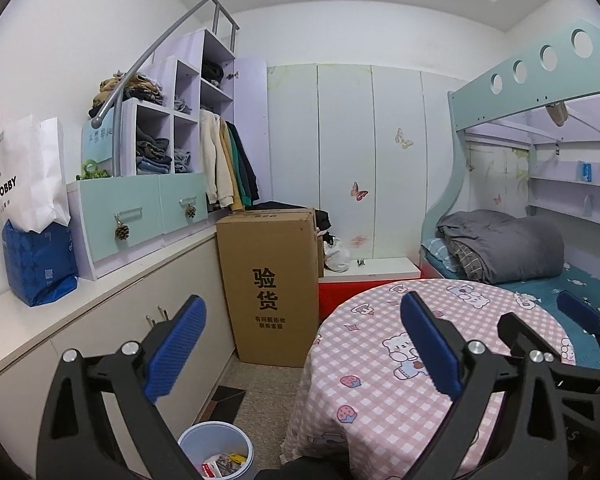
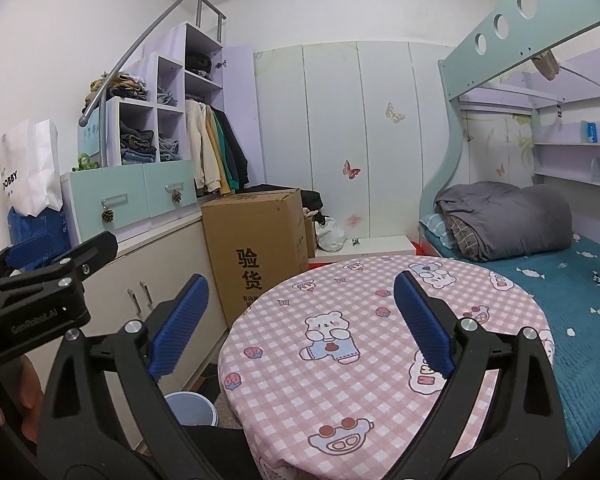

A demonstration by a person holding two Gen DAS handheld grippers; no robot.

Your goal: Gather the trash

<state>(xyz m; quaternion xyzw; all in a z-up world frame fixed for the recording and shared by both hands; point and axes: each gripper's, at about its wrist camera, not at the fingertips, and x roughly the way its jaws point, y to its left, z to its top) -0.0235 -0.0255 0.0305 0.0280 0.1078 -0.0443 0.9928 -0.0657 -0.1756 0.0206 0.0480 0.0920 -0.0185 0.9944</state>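
Note:
A pale blue waste bin (image 1: 216, 446) stands on the floor between the cabinets and the round table; wrappers and scraps lie inside it. Its rim also shows in the right wrist view (image 2: 190, 406). My left gripper (image 1: 300, 340) is open and empty, held above the bin and the table's left edge. My right gripper (image 2: 300, 312) is open and empty, held over the round table (image 2: 340, 288), which wears a pink checked cloth with cartoon bears. No loose trash shows on the tablecloth. The right gripper shows at the right of the left wrist view (image 1: 580, 320); the left gripper shows at the left of the right wrist view (image 2: 40, 264).
A tall cardboard box (image 1: 270, 280) stands behind the bin. A white counter with cabinets (image 1: 100, 292) runs along the left, holding a blue bag (image 1: 40, 264) and a white paper bag (image 1: 28, 172). A bunk bed with a grey duvet (image 2: 504, 220) lies right.

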